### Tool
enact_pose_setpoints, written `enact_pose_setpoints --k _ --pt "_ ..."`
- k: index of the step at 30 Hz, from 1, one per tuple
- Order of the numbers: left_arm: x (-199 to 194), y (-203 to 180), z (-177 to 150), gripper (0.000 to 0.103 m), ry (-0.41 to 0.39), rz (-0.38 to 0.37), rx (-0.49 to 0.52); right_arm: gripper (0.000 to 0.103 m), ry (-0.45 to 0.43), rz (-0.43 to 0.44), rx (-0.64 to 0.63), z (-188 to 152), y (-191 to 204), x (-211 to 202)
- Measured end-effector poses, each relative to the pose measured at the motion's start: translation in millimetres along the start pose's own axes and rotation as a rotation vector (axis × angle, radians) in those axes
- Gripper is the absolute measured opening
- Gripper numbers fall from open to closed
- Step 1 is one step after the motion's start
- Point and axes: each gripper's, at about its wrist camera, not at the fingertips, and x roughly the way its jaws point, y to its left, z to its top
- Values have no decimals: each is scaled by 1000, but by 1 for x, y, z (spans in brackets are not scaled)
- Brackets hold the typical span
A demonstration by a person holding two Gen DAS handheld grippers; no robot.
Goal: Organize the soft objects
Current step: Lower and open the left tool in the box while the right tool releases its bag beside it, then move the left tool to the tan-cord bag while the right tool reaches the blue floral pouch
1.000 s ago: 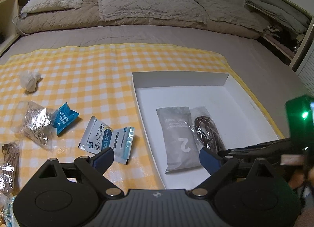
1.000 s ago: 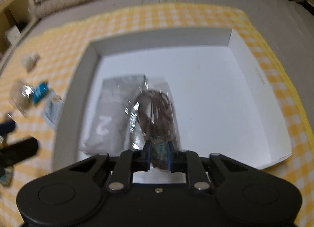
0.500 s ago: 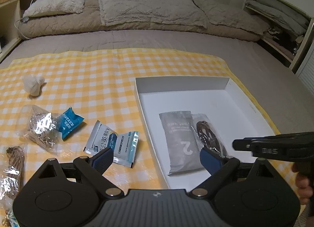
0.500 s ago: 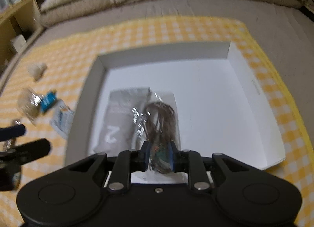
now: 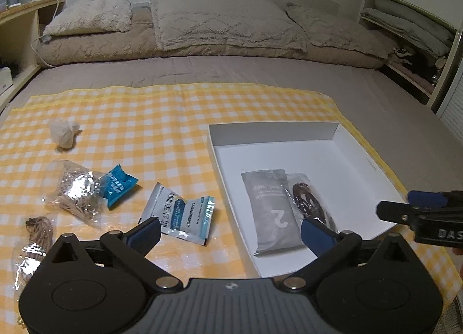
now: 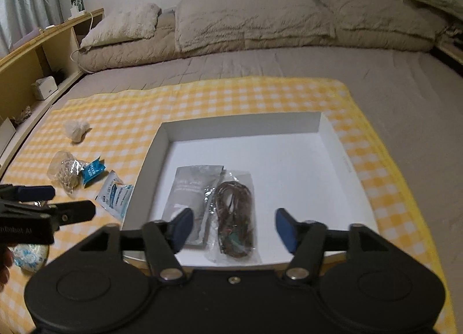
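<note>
Two of seven-ish done: grey pouch (image 6: 193, 189) and cable bag (image 6: 235, 215) lie in the box (image 6: 341, 157). Sachet (image 5: 181, 213), blue packet (image 5: 118, 184) and three other bags are out on the blanket (image 5: 162, 120). Left gripper (image 5: 228, 232) and right gripper (image 6: 233, 225): jaws wide, empty.

My right gripper (image 6: 233, 228), clamped a second ago on the clear bag of brown cord (image 6: 233, 215), now has its jaws spread wide and holds nothing. The bag lies free on the floor of the white box (image 6: 332, 143), its edge overlapping the grey pouch (image 6: 191, 189). Both of my grippers have drawn back and risen: the box sits farther off in each view, and more of the bed shows beyond the checked cloth (image 5: 144, 120).
</note>
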Motion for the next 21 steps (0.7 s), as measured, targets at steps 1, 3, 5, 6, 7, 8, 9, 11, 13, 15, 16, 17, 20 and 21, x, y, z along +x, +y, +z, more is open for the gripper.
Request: enact_pose_setpoints --k 1,3,5,6,7,8,9,11,13,15,16,17,20,21 --pt "-1 0 -1 103 -3 7 4 77 -8 -2 -6 -1 0 -3" --pt "-3 0 -2 103 -8 20 12 84 -26 -6 -12 -3 -1 -9" --pt "-5 0 -4 103 -11 30 18 87 -40 -8 -9 -6 -2 -15" --pt "-6 0 -4 103 -12 34 19 91 -47 -7 -8 -7 -3 -18" --pt "-7 0 -5 103 -13 38 19 97 -52 -9 -8 -7 -3 -21" --pt "-8 1 -5 103 -14 41 18 99 -56 -14 -10 -8 -3 -22" --pt "-9 1 -5 103 -16 43 17 102 -63 -21 -12 -9 -4 -24" --pt "-11 2 -6 103 -22 49 13 103 -80 -28 -20 -11 -2 -27" --pt "-13 5 -6 103 -27 53 8 103 -95 -30 -30 -13 -3 -28" --pt "-15 8 -6 103 -27 55 5 103 -95 -33 -34 -13 -4 -28" --pt "-15 10 -6 103 -26 57 2 103 -95 -37 -32 -13 -4 -28" --pt "-16 13 -6 103 -26 61 -1 103 -96 -41 -30 -13 -5 -27" --pt "-19 21 -5 103 -36 83 0 103 -98 -47 -31 -12 -4 -25" --pt "-21 24 -5 103 -42 95 4 103 -99 -48 -32 -10 -4 -25"
